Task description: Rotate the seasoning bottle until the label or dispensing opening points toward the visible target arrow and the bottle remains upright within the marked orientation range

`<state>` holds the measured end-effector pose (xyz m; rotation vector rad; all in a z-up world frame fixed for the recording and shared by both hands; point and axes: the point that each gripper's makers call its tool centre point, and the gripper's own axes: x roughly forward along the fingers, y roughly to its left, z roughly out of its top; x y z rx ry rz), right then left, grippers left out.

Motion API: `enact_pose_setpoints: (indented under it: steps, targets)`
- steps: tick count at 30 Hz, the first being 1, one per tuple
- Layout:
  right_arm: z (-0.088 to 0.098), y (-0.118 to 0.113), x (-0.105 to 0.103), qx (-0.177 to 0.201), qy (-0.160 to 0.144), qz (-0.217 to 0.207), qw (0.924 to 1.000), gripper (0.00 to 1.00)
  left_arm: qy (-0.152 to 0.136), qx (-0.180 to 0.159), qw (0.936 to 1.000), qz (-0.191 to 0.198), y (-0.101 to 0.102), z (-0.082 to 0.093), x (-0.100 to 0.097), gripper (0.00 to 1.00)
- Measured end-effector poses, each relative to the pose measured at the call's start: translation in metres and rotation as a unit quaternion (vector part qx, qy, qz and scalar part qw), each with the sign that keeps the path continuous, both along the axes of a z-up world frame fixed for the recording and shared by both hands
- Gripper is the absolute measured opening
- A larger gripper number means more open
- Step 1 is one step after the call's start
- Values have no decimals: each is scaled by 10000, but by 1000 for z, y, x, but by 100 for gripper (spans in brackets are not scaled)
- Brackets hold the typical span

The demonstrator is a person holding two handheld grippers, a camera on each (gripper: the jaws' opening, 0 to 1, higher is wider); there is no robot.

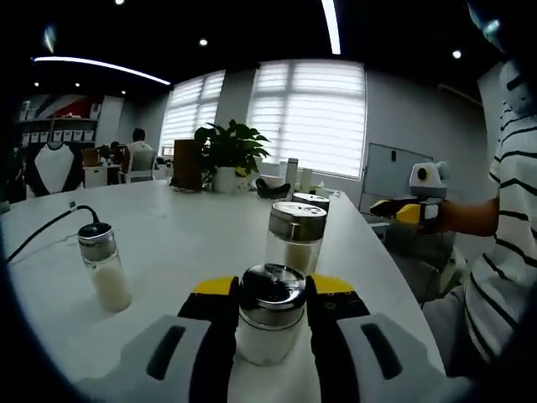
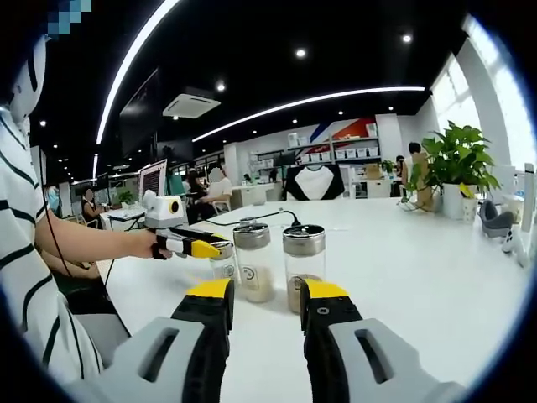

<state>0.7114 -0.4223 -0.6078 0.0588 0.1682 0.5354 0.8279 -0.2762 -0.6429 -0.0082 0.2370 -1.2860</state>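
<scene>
- Right now, in the left gripper view, the left gripper [image 1: 270, 312] has its yellow-tipped jaws closed against the sides of a seasoning bottle [image 1: 270, 315], one jaw on each flank.
- That bottle stands upright on the white table [image 1: 185, 235]; it has a shiny metal cap and white powder inside.
- Just beyond it stands a second bottle [image 1: 295, 235], also upright, with a metal cap and pale contents.
- Well to the left is a third bottle [image 1: 104, 267], holding white powder; a black cable [image 1: 46, 227] runs across the table behind it.
- Far back sit a potted plant [image 1: 228, 151] and window blinds [image 1: 310, 113].
- At the right edge, a person in a striped shirt [image 1: 503, 243] holds the other gripper, seen from afar.
- In the right gripper view, the right gripper [image 2: 264, 306] stands with its jaws apart and nothing between them, above the table [image 2: 419, 260].
- Ahead of it stand two capped jars side by side: a pale-filled jar [image 2: 252, 262] and a brown-filled jar [image 2: 303, 267].
- To the left, the person's hand [image 2: 149, 244] holds the left gripper [image 2: 201, 248], whose yellow tip sits at a small bottle [image 2: 223, 262] just beside the pale-filled jar.
- Whether that tip grips the small bottle cannot be told from this view.
</scene>
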Motion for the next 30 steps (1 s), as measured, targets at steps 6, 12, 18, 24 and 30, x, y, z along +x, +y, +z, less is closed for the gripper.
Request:
enact_pose_setpoints:
  steps: [6,12,18,24,30]
  targets:
    - [0,0,-1,4,7,-10,10000,30,-22,4,9999,-134,0,-1,-2,33]
    - [0,0,-1,11,7,-21,10000,31,-173,161,9997,-109,0,-4,-4,34]
    - [1,1,0,14,3,-19,10000,31,-30,-452,9983,355,3,15,0,43]
    - [-1,1,0,8,25,-15,10000,31,-388,-374,9950,842,7,28,-1,42]
    - [1,4,2,-3,-5,26,10000,31,-535,-285,9911,1183,9,28,0,41]
